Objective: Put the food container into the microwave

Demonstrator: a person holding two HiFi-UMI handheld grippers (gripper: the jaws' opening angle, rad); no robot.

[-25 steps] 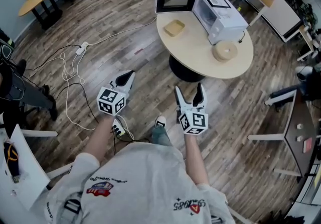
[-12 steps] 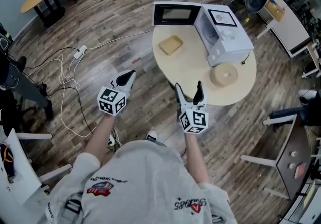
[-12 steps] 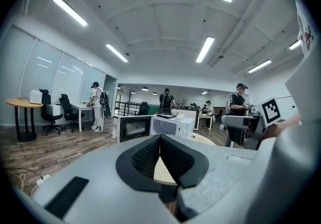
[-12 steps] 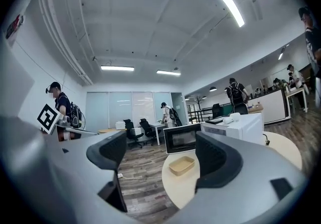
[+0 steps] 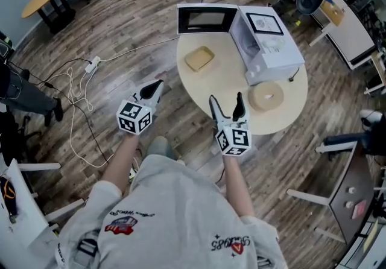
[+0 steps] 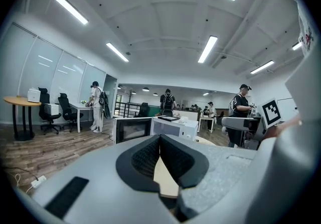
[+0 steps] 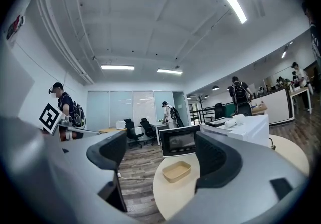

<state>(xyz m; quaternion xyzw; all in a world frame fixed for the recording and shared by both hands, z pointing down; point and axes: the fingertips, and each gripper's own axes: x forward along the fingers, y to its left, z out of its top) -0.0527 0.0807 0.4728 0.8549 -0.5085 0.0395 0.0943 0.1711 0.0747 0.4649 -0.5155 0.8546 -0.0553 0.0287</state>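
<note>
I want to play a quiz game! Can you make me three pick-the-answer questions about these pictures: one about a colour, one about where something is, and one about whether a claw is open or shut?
1. What colour is the boxy microwave?
A white
B red
C green

2. Where is the shallow tan food container?
A inside the microwave
B on the round beige table
C in a claw

3. How is the right claw?
A shut on the container
B open and empty
C shut on nothing

Answers:
1. A, its body shows white.
2. B, it lies on the tabletop beside the microwave.
3. B, its jaws stand apart with nothing between them.
</note>
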